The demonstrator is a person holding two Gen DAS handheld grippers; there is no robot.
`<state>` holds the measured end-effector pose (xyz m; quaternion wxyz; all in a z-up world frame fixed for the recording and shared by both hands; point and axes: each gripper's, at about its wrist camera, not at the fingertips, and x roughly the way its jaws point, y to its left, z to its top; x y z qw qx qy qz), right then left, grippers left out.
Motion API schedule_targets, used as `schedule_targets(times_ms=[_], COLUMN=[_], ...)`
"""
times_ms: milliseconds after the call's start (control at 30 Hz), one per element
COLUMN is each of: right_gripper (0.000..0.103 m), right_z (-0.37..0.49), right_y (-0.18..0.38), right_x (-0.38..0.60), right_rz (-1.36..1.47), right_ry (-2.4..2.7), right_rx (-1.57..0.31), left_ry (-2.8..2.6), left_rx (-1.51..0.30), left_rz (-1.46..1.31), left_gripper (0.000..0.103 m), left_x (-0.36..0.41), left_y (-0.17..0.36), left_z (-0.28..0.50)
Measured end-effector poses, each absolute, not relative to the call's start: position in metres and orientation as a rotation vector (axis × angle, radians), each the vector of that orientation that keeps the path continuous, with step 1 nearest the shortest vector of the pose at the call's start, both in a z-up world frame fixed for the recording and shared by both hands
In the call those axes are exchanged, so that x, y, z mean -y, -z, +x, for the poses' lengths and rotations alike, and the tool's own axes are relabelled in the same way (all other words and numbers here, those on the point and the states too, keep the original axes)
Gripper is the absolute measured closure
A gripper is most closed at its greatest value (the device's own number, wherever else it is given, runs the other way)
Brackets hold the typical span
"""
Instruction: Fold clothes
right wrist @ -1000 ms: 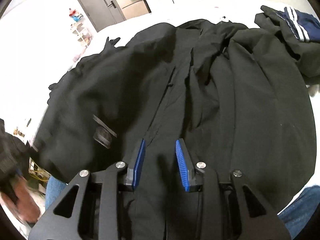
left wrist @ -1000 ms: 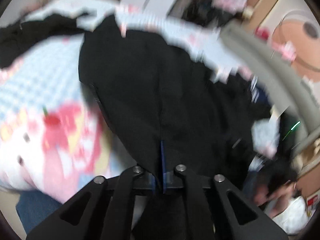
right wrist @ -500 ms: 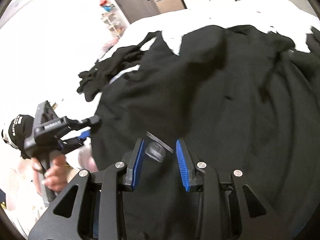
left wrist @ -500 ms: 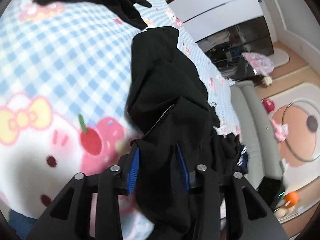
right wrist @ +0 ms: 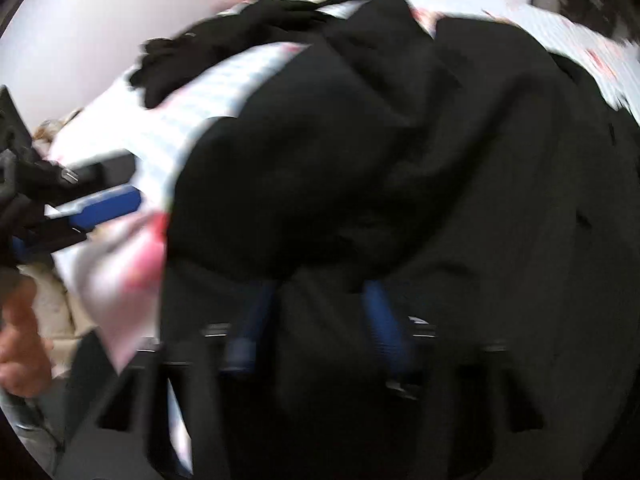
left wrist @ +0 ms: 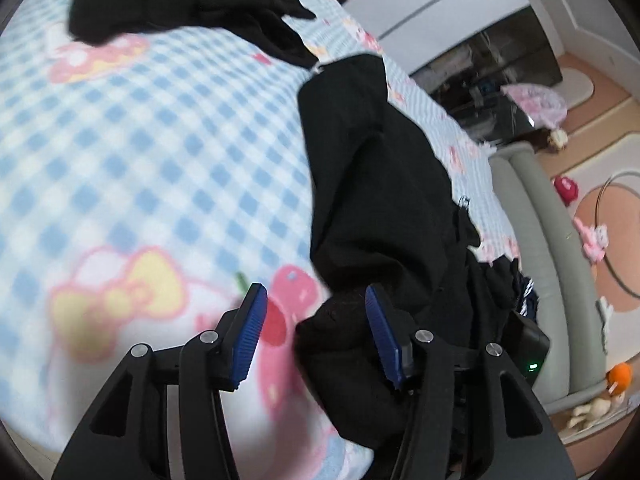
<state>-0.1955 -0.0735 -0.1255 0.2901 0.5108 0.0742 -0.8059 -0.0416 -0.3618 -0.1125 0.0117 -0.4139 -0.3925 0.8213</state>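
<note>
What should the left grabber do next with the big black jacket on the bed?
Probably slide a little to its right and close on the jacket's edge. The left gripper is open, and a bunched fold of the black jacket sits against only one blue pad, so nothing is held. The jacket lies rumpled on the checked blanket, not yet folded. The right gripper is blurred over the jacket.

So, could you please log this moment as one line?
left claw: open | right claw: open, blurred | black garment: on checked bedsheet | fold: not done
</note>
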Motion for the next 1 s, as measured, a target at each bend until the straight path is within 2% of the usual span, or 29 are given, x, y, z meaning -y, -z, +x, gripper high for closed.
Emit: schedule_targets(times_ms=[33,100,200,267,333,400,433,467,500,533,633,700,867,967,1000], right_gripper=[0.092,0.098,0.099,0.099,0.099,0.099,0.099,0.099,0.099,0.098,0.097,0.093,0.076,0.076,0.076], right_z=[-0.198,-0.200,-0.197,-0.196,-0.196,-0.196,-0.195,-0.193,-0.192,-0.189,-0.185,-0.184,-0.172,-0.166,-0.165], right_y=[0.123,0.114,0.098,0.095,0.096,0.100,0.100,0.101,0.099,0.096,0.081,0.069,0.045,0.061,0.075], right_x=[0.063,0.042,0.012,-0.005,-0.020,-0.025,-0.026,-0.028,-0.028,-0.031,-0.033,-0.032,-0.021,-0.011,-0.011], right_rz=[1.360,1.340,1.293,1.296,1.310,1.330,1.328,1.327,1.315,1.303,1.275,1.247,1.173,1.235,1.305], right_ry=[2.176,2.243,2.360,2.401,2.426,2.409,2.399,2.390,2.381,2.367,2.319,2.298,2.292,2.300,2.301], right_rx=[-0.164,-0.118,-0.117,-0.100,-0.100,-0.069,-0.048,-0.028,-0.007,0.017,0.100,0.148,0.150,0.073,0.034], left_ry=[-2.558,-2.559,-2.520,-2.453,-2.458,-2.462,-2.464,-2.465,-2.466,-2.467,-2.493,-2.699,-3.152,-3.322,-3.294], left_rx=[1.201,1.158,1.129,1.199,1.227,1.254,1.268,1.281,1.294,1.307,1.327,1.180,0.742,0.564,0.613], left_rz=[-1.310,-1.352,-1.376,-1.324,-1.273,-1.222,-1.196,-1.171,-1.145,-1.119,-1.039,-0.955,-0.717,-1.011,-1.175], left_gripper=[0.049,0.047,0.043,0.039,0.028,0.028,0.032,0.043,0.076,0.086,0.095,0.095,0.100,0.097,0.096], left_x=[0.357,0.348,0.335,0.331,0.330,0.330,0.329,0.329,0.328,0.328,0.328,0.336,0.355,0.358,0.368], left_y=[0.115,0.120,0.130,0.136,0.129,0.122,0.119,0.116,0.112,0.109,0.094,0.045,-0.070,-0.035,-0.014], left_z=[-0.051,-0.067,-0.088,-0.102,-0.108,-0.114,-0.116,-0.119,-0.122,-0.125,-0.130,-0.098,-0.020,-0.015,-0.017])
